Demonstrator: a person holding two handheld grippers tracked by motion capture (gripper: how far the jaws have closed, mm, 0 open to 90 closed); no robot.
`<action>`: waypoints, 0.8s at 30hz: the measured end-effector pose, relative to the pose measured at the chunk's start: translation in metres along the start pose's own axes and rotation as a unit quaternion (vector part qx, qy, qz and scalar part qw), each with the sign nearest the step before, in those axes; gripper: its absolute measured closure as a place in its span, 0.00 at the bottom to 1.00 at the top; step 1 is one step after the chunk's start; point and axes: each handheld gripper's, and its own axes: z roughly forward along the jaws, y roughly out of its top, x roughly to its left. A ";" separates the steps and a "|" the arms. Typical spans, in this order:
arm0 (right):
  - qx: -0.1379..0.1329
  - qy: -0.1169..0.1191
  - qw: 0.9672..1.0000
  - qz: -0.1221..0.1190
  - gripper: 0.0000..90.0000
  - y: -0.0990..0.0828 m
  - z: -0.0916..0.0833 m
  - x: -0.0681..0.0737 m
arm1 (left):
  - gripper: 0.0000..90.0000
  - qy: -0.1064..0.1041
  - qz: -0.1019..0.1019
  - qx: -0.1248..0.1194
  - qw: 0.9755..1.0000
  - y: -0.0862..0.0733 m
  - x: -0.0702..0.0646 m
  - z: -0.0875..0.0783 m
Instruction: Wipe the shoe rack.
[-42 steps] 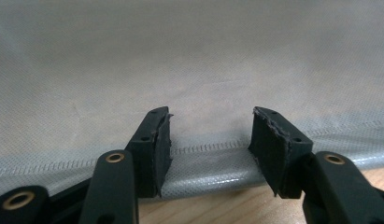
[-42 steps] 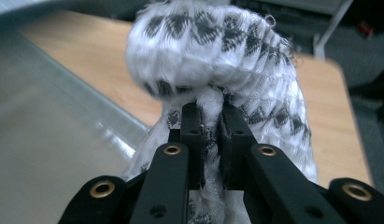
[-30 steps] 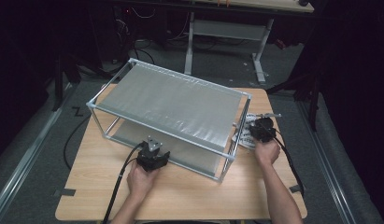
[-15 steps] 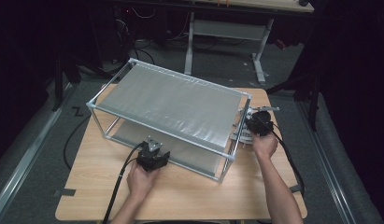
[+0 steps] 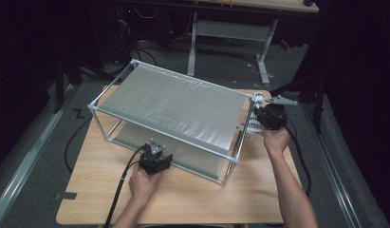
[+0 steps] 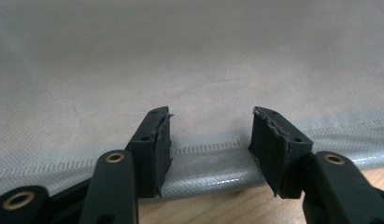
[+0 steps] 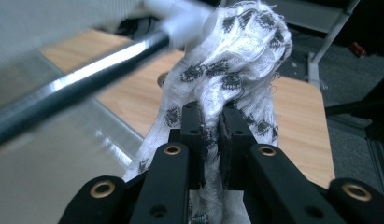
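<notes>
You've got the wooden table under you and a two-shelf rack sitting square on it, thin metal tubes with grey fabric stretched across as shelves. That frame looks light and a bit rattly, so I'd expect it to slide if you lean on it.

Your left gripper sits at the near side by the lower shelf, jaws standing apart with nothing between them; the stitched hem of the fabric runs just past the tips.

Now the small stuff: your right gripper is clamped on a white cloth with dark printed marks, up by the rack's far right corner post, above the table edge. It's bunched and crinkly, soft, limp and very light, so it'll droop and trail from wherever you pinch it. You're holding a thick fold mid-bundle, a secure hold. Mind the loose end catching on the tube just beside it.
</notes>
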 end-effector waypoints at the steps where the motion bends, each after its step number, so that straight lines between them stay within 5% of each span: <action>1: 0.009 -0.001 1.000 -0.003 0.92 -0.003 0.003 0.001 | 0.53 0.000 0.000 0.000 1.000 0.000 0.000 0.000; 8: 0.046 0.013 0.999 0.022 0.92 -0.033 0.030 0.005 | 0.53 0.000 0.001 0.001 1.000 0.000 0.000 0.000; 15: 0.106 0.010 0.994 0.016 0.92 -0.069 0.056 0.011 | 0.53 0.000 0.000 0.001 1.000 0.000 0.000 0.000; 24: 0.057 0.021 0.998 0.012 0.92 -0.057 0.023 0.006 | 0.53 -0.001 -0.001 0.000 1.000 0.000 0.000 0.000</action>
